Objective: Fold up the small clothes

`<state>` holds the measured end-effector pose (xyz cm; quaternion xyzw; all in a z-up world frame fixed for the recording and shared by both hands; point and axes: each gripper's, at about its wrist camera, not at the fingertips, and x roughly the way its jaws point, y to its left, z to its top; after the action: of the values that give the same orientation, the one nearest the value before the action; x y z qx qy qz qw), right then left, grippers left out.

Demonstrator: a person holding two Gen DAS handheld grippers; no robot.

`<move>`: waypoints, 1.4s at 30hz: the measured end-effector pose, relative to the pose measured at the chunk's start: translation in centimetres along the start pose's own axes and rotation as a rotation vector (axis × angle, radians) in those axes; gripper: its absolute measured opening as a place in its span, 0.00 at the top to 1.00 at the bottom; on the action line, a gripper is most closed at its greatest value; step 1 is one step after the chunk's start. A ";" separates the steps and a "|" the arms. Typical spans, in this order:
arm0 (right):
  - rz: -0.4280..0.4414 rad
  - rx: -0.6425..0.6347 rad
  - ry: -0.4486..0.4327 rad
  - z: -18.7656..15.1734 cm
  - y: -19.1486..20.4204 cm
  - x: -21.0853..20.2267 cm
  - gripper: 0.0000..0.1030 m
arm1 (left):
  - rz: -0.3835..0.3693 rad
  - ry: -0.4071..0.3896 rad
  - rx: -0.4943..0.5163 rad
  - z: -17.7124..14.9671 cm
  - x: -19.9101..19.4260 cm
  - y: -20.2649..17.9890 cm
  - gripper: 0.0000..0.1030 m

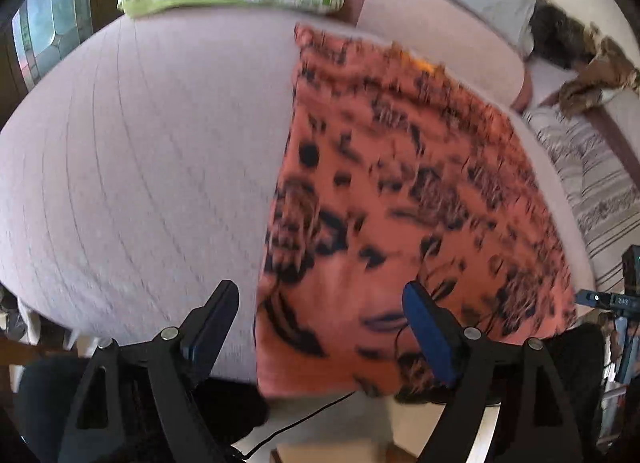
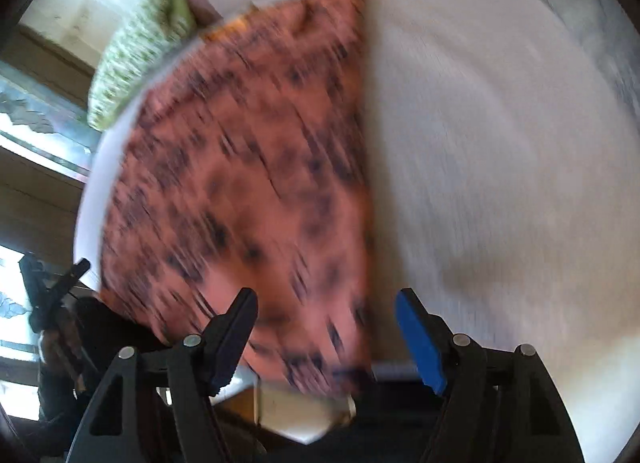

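On the bed (image 1: 140, 151) lies the orange cloth (image 1: 392, 203), both hand-held grippers spread.

Your left gripper (image 1: 320, 315) wears matte black triangular linkage arms with cut-out windows, round silver pins at the pivots, and a blue pad on the inner face of each finger, the right-hand pad (image 1: 426, 337) plainest. A thin black cable trails beneath it. Your right gripper (image 2: 326, 327) matches: same black frame, same silver pins, and a bright blue pad (image 2: 420, 343) on one finger, the other looking dark.
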<state>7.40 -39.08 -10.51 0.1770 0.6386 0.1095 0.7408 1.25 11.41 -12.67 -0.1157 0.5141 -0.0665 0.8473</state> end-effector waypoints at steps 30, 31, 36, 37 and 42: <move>0.108 0.120 -0.047 -2.4 -1.1 -0.5 0.32 | -0.025 0.095 -0.049 -1.9 1.2 0.4 0.43; 0.103 0.125 -0.027 -2.3 -1.2 0.1 0.32 | -0.013 0.098 -0.035 -2.2 1.3 0.4 0.44; 0.128 0.147 -0.031 -2.0 -1.4 -0.7 0.94 | -0.054 0.111 -0.046 -1.3 0.8 0.6 0.94; 0.142 0.139 -0.032 -2.0 -1.3 -1.0 0.94 | -0.065 0.102 -0.046 -1.0 0.4 0.7 0.94; 0.292 0.206 -0.087 -1.7 -2.1 -2.6 0.94 | -0.126 0.086 -0.129 -0.3 -1.3 2.3 0.94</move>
<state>5.15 -41.84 -9.23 0.3474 0.5814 0.1421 0.7219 0.37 13.94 -12.28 -0.1992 0.5450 -0.0915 0.8092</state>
